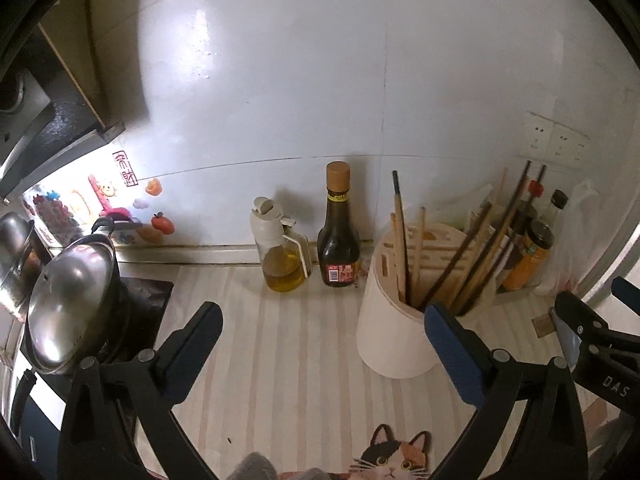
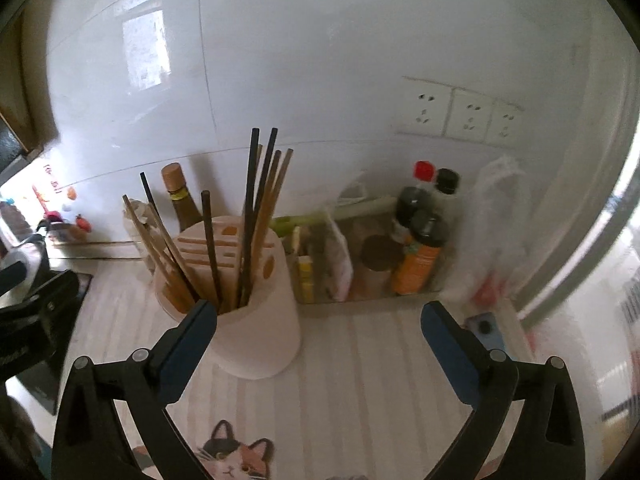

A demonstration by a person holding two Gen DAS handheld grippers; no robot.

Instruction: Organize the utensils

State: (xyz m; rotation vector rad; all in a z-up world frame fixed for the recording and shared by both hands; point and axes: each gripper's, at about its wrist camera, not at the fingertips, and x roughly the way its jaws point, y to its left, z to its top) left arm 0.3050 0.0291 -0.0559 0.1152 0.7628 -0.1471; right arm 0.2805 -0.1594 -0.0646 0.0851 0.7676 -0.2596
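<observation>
Chopsticks (image 2: pixel 256 216) stand tips-down, splayed upward in holder (image 2: pixel 264 340); both claws gape empty.

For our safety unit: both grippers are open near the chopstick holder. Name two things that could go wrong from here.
1. Chopsticks lean loosely out of the tall holder; a nudge from the right gripper could tip it.
2. The oil dispenser and sauce bottle stand beyond the left gripper; a sweep might topple them.

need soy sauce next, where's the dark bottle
In the left wrist view the dark sauce bottle stands against the wall, between the oil dispenser and the utensil holder.
</observation>
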